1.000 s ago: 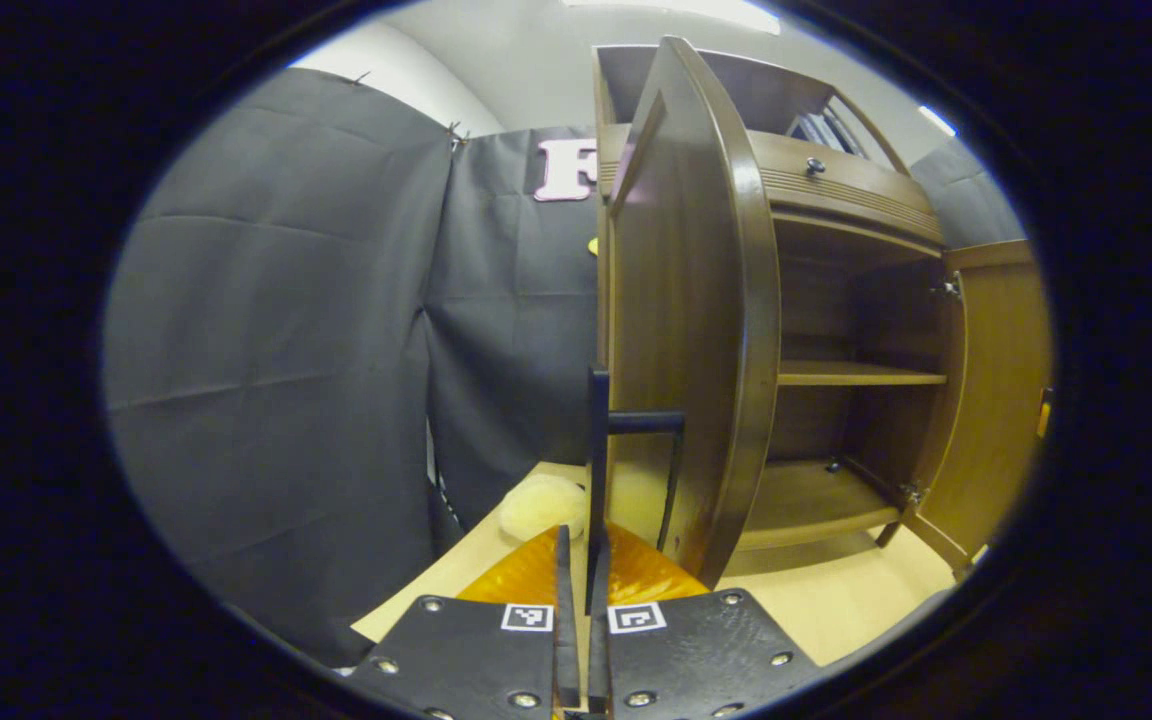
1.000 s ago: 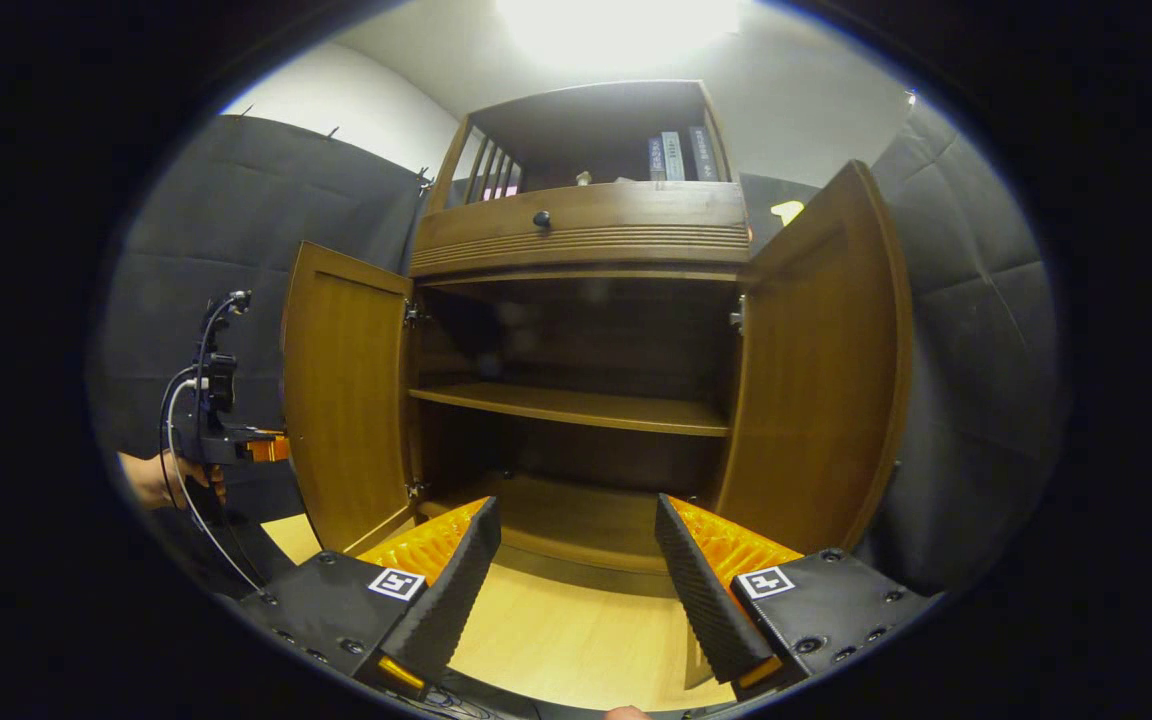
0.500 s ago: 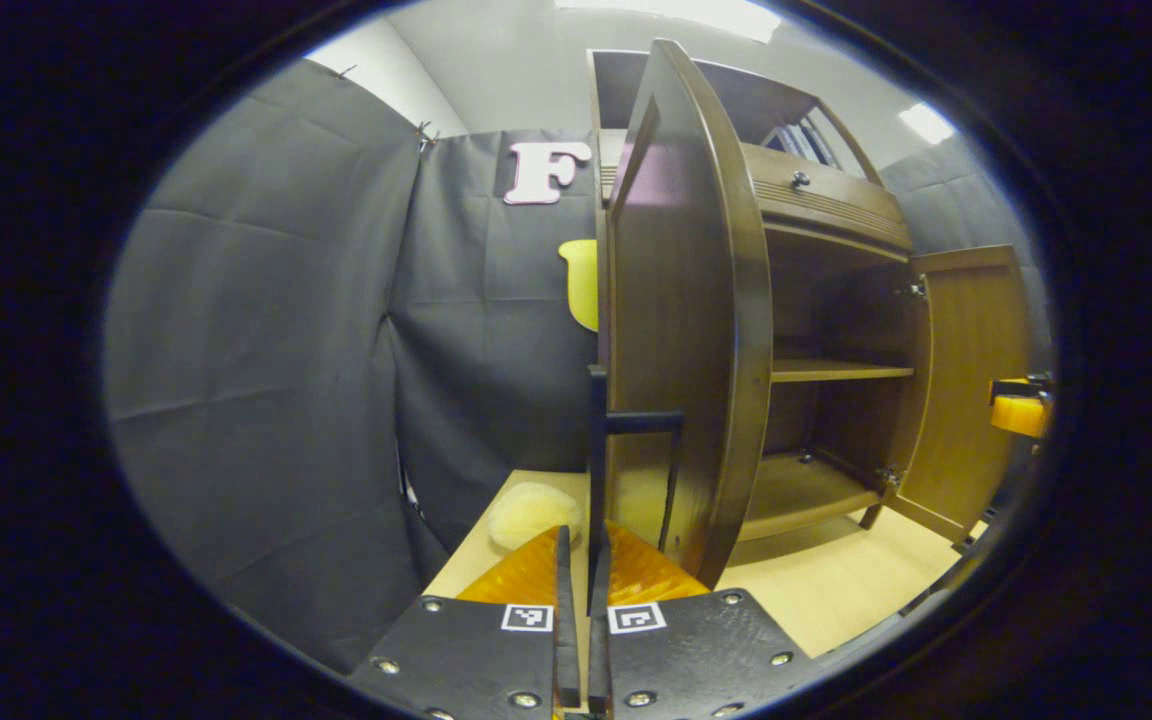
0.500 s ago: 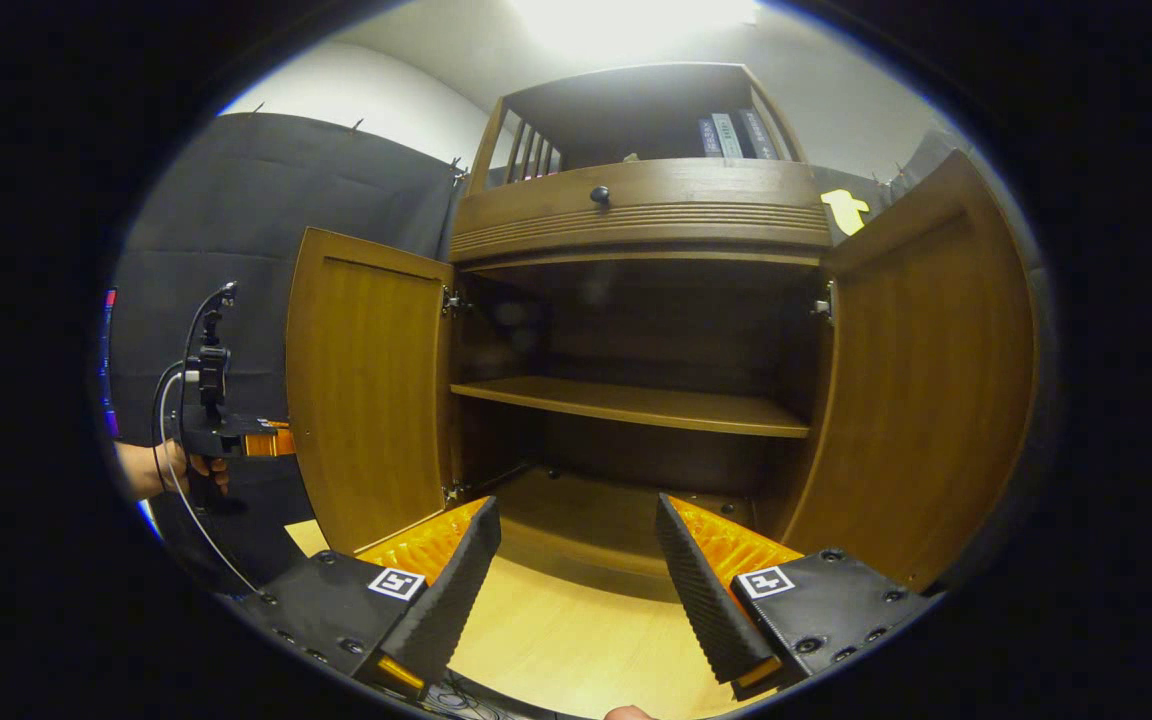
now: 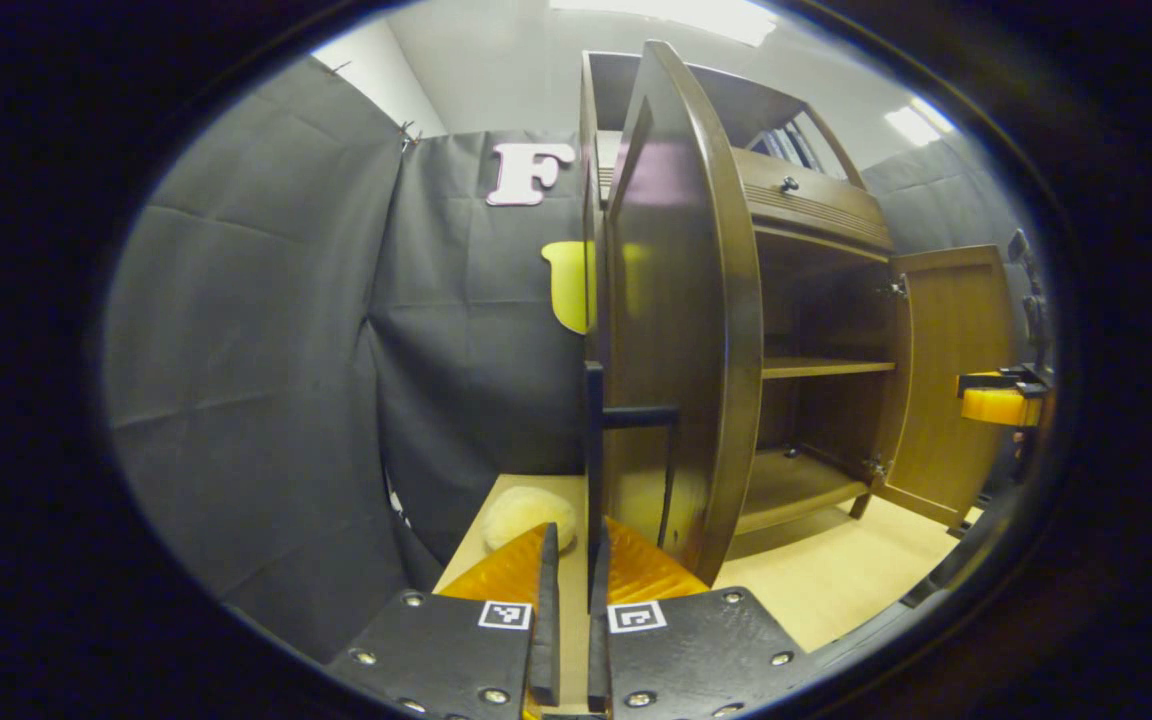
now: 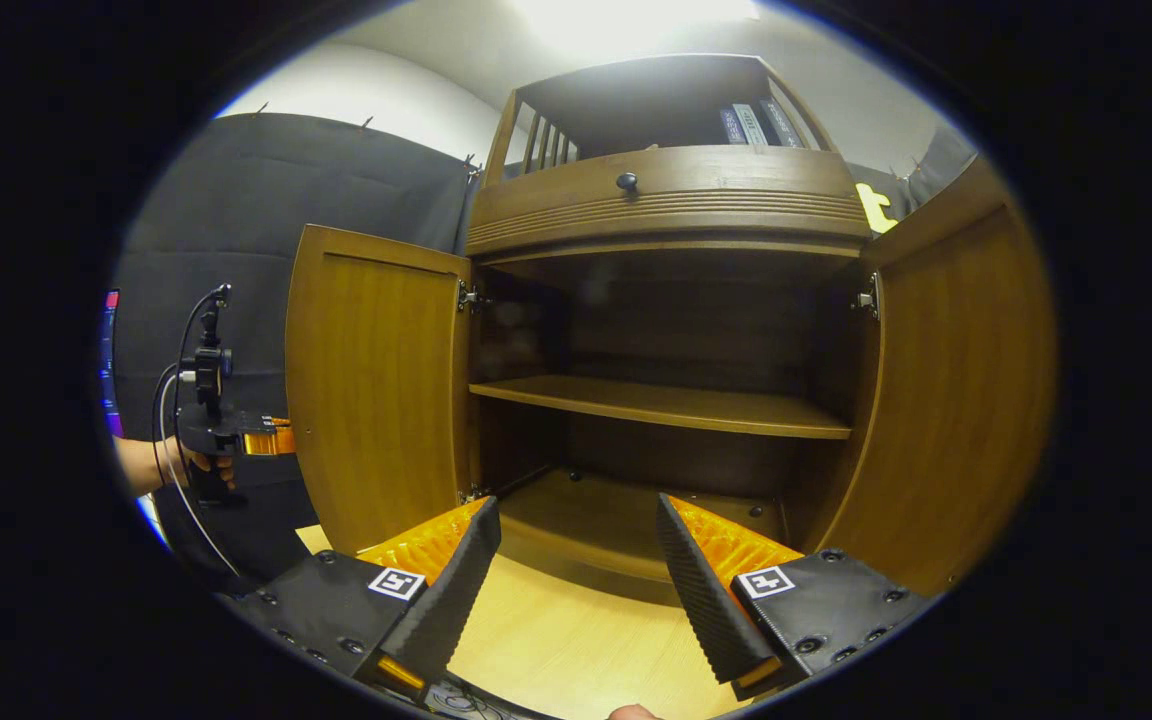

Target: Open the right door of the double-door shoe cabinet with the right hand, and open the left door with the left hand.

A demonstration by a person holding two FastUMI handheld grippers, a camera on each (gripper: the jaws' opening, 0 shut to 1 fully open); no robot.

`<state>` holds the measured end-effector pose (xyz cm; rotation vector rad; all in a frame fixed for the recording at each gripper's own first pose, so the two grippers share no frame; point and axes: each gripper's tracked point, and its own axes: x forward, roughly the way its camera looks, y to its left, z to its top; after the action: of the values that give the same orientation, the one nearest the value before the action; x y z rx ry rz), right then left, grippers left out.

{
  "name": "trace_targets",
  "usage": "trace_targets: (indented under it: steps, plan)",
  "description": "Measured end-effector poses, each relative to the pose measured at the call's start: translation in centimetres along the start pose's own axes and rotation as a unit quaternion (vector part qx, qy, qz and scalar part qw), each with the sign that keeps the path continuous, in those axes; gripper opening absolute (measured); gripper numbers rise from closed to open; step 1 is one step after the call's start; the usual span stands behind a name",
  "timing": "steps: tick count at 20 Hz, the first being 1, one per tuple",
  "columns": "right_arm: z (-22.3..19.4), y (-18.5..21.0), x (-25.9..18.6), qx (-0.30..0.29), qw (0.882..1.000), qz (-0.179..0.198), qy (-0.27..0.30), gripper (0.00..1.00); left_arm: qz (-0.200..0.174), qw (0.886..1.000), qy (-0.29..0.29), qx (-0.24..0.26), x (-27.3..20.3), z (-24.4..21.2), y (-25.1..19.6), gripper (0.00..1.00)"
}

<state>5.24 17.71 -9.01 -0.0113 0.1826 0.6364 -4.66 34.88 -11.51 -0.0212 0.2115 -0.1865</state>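
The brown shoe cabinet has both doors swung out. In the left gripper view the left door (image 5: 671,330) stands edge-on, its black bar handle (image 5: 593,450) running down between my left gripper's (image 5: 574,540) fingers. These stand slightly open, with a strip of pale board showing beside the bar. My right gripper (image 6: 578,505) is wide open and holds nothing, facing the lower compartment and shelf (image 6: 666,405). The left door (image 6: 376,390) and right door (image 6: 956,400) flank it. The left gripper (image 6: 271,440) and a hand (image 6: 151,465) sit outside the left door. The right gripper (image 5: 998,400) appears by the right door (image 5: 946,370).
A pale fluffy lump (image 5: 526,515) lies on the light wooden floorboard (image 6: 576,650) left of the cabinet. Above the doors is a drawer with a dark knob (image 6: 626,181), and books (image 6: 756,120) stand on the top shelf. Black cloth walls close in on both sides.
My left gripper's fingers have parted a little around the handle bar. The cabinet has slid right and grown in the right gripper view. The right gripper has come into the left gripper view.
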Motion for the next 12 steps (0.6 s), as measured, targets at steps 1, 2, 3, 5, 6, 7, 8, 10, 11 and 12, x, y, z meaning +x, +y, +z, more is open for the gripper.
trace_targets:
  steps: [1, 2, 3, 5, 6, 7, 8, 10, 11, 12]
  plan:
    - [0.1, -0.1, -0.2, -0.001, 1.0, -0.001, -0.001, 0.94, 0.006, 1.0, -0.001, 0.002, 0.0, 0.0, 0.2, 0.13]
    - [0.2, -0.2, -0.5, -0.001, 1.0, -0.001, -0.003, 1.0, 0.013, 1.0, 0.0, 0.005, -0.3, 0.1, 0.4, 0.14]
    - [0.2, -0.4, -0.7, -0.001, 1.0, -0.002, -0.004, 0.99, 0.021, 1.0, -0.001, 0.01, -0.4, 0.3, 0.6, 0.14]
    - [0.1, -0.5, -1.2, 0.001, 1.0, -0.002, -0.004, 0.94, 0.033, 0.999, -0.003, 0.016, -2.1, 0.3, 0.4, 0.11]
    - [0.1, -0.6, -1.5, 0.001, 1.0, -0.001, -0.004, 0.98, 0.038, 0.999, -0.004, 0.015, -3.0, 0.4, 0.3, 0.14]
    - [0.1, -0.6, -1.8, 0.001, 1.0, -0.001, -0.005, 0.94, 0.043, 0.999, -0.003, 0.014, -3.7, 0.2, 0.5, 0.14]
    - [0.2, -0.6, -2.2, 0.001, 1.0, 0.001, -0.007, 0.94, 0.047, 0.999, -0.004, 0.015, -4.3, 0.2, 0.6, 0.14]
    - [0.5, -0.5, -2.8, 0.001, 1.0, 0.005, -0.013, 0.94, 0.051, 0.998, -0.008, 0.02, -5.3, 0.8, 0.3, 0.14]
    - [0.6, -0.5, -3.1, 0.0, 1.0, 0.006, -0.015, 0.98, 0.053, 0.998, -0.013, 0.021, -5.8, 1.1, -0.1, 0.14]
    - [0.7, -0.5, -3.5, -0.002, 1.0, 0.008, -0.017, 1.0, 0.054, 0.998, -0.017, 0.023, -6.3, 1.6, -0.6, 0.14]
